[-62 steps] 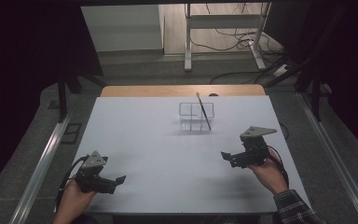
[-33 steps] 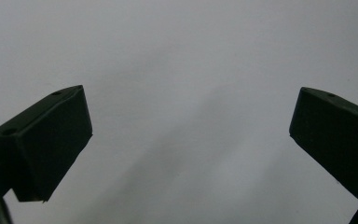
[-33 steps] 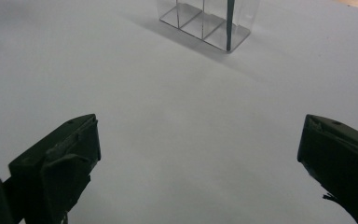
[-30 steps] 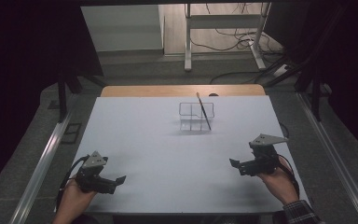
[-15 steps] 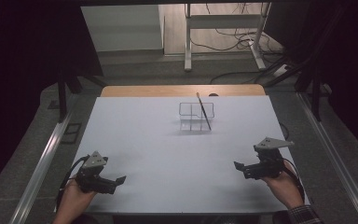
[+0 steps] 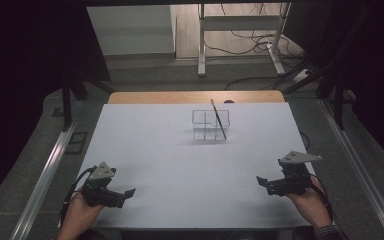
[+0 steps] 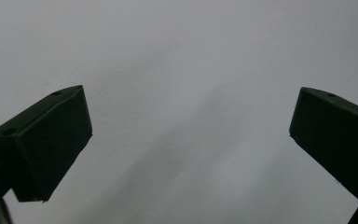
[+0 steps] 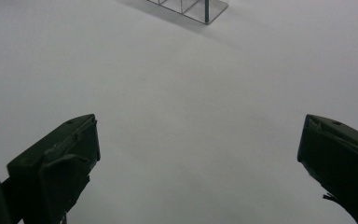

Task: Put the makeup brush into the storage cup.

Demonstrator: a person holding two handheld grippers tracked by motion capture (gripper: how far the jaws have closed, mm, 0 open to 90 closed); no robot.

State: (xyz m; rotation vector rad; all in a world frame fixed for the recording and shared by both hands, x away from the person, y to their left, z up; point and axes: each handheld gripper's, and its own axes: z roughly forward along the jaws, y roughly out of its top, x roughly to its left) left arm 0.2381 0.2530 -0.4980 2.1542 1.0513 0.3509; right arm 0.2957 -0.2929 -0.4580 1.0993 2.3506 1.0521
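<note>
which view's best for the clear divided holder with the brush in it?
High view: the whole clear holder stands mid-table, with the brush leaning in its right side. Right gripper view catches just its near base corner at the top edge. Left gripper view looks at bare table.

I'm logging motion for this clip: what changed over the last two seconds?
The right gripper drew back toward the person and out toward the table's right edge, jaws open and empty. The left gripper stayed put, also open. The clear divided holder and the pen leaning in it did not move.
</note>
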